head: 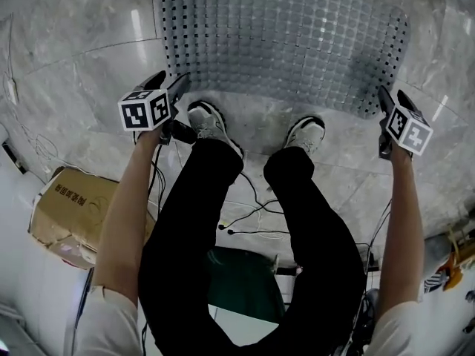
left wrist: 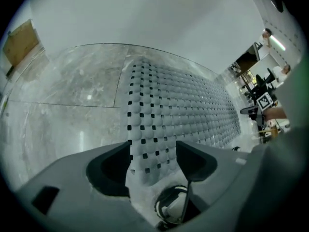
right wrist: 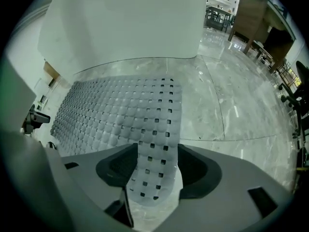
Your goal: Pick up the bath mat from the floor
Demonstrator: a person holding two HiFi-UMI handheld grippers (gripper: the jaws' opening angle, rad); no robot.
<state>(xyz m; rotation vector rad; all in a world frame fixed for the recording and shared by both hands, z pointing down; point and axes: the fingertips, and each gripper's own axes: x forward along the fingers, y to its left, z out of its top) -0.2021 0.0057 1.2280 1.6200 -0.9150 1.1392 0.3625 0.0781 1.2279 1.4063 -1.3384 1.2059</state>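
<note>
Closest in, one box [head: 70,213] and some loose cables [head: 252,213] are seen lying on the floor [head: 74,50] behind the feet, well apart from the work. Two shoes [head: 206,119] are planted just short of the near edge of the one mat [head: 297,35], probably so that it is not pinned when lifted. The mat is spread flat on the floor ahead of the person, with its dimpled, perforated face up. Two grippers are held steeply downward, one at each near corner, so that the load can be shared and the mat raised evenly. The left gripper [head: 172,80] is set over the near left corner and the right gripper [head: 393,96] over the near right corner. In both gripper views the jaws are seen spread wide. A corner of the mat is framed in each gap, but nothing is clamped yet. The spread is judged to be kept so that the thin edge can be admitted before closing. Two marker cubes [head: 145,110] are carried, one on each gripper. Beyond the mat only bare floor is shown.
</note>
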